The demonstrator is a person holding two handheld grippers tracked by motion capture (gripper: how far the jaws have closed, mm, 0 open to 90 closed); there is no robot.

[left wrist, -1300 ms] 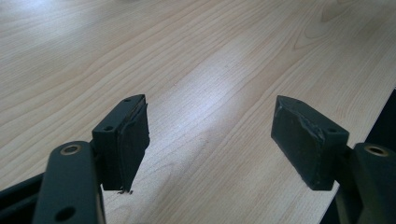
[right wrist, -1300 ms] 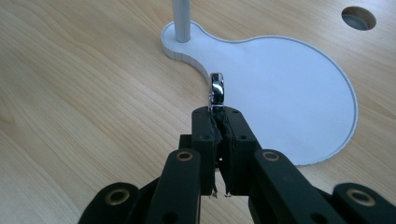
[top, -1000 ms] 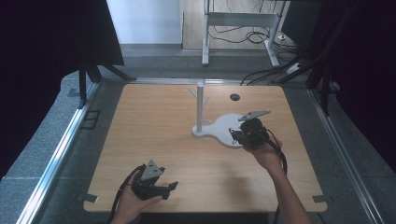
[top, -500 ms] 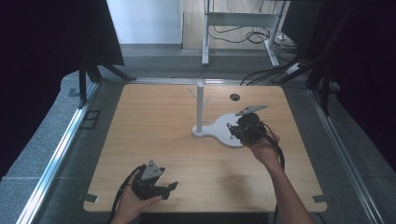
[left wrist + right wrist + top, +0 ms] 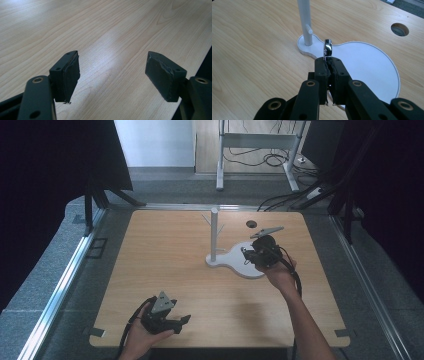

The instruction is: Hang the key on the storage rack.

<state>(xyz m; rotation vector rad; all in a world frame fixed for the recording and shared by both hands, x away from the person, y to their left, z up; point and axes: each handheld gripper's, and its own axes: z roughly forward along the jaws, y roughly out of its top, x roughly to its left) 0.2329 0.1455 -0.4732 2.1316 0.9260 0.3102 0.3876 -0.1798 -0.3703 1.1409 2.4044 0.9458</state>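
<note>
chrome ring [image 5: 327,49]: pinched upright at the tips of the right gripper [image 5: 328,65], jaws clenched on its lower edge, most of the band standing clear above them.
ring position: above the white stand base [image 5: 372,65], short of the post [image 5: 304,20] and its small side peg [image 5: 309,31].
left gripper [image 5: 113,72]: released, jaws wide apart, nothing between them, low over bare wooden table [image 5: 105,30] near its front edge.
risk, grip: thin hold on a smooth band, likely to twist or slip out if bumped against the peg.
risk, aim: peg narrow, ring seen edge-on, easy to miss or knock the stand.
containers: none seen; stand base bare, pegs empty as far as visible.
</note>
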